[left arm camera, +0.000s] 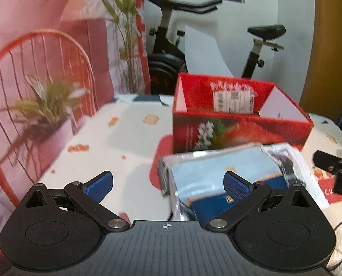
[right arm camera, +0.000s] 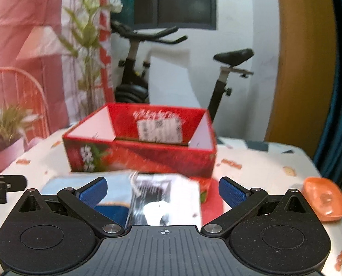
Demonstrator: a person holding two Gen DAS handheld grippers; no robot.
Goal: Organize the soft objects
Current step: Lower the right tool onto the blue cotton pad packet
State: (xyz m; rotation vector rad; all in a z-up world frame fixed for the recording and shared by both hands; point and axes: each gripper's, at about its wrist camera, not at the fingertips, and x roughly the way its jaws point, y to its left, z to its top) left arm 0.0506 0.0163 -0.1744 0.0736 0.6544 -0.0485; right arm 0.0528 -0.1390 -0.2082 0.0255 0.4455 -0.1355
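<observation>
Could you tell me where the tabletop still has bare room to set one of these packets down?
Free: the stretch left of the red box, toward the potted plant, and the corner between the box and the orange dish. Crowded: in front of the box, where the wrapped packets lie.

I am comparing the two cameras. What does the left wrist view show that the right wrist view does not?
Only the left wrist view shows the whole red wire chair back. Only the right wrist view shows the orange plastic dish. Both show the open red cardboard box with the plastic-wrapped blue cloth pack before it, and each camera's own open gripper: left, right.
</observation>
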